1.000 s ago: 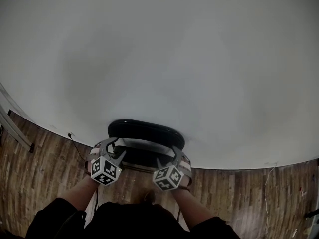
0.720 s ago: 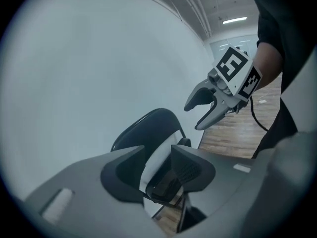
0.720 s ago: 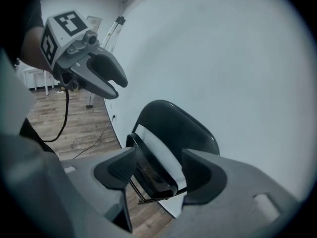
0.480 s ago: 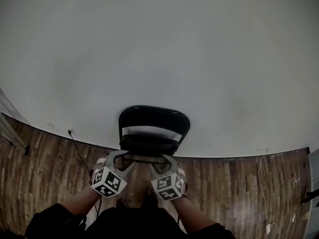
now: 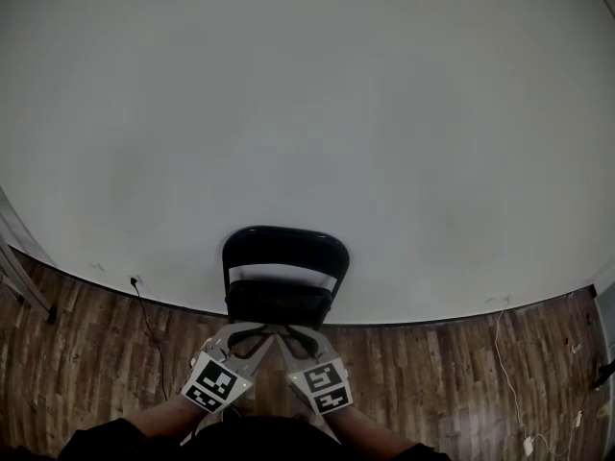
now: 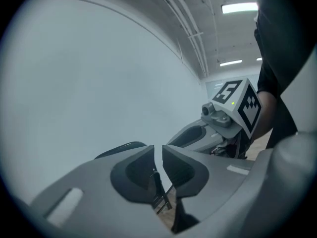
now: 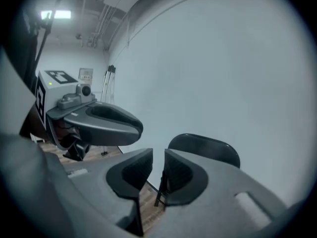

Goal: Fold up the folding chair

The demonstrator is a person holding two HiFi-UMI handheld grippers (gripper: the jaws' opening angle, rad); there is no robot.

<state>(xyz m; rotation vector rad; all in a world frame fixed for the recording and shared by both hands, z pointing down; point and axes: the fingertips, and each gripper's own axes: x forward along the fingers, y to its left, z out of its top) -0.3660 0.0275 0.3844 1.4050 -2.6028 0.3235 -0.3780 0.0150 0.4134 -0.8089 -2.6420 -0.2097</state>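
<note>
The black folding chair point(image 5: 283, 257) stands upright against the white wall, and its seat looks swung up flat under the backrest. Both grippers hang in front of it, apart from it. My left gripper point(image 5: 245, 334) and right gripper point(image 5: 296, 336) sit side by side, tips angled toward each other. Their jaws have just been closing and now stand at a narrow slit with nothing between them. In the left gripper view the left gripper point(image 6: 158, 152) frames the chair's legs point(image 6: 159, 198). The right gripper point(image 7: 158, 155) points at the backrest point(image 7: 205, 145).
A curved white wall point(image 5: 307, 113) rises behind the chair, over a wooden plank floor point(image 5: 432, 373). A dark cable point(image 5: 146, 286) trails on the floor at left and a white cable point(image 5: 509, 353) at right. Metal stands point(image 7: 110, 76) lean by the far wall.
Both grippers have drawn back from the chair toward the person, and their jaws have narrowed from wide apart to a slit. The chair now stands alone at the wall.
</note>
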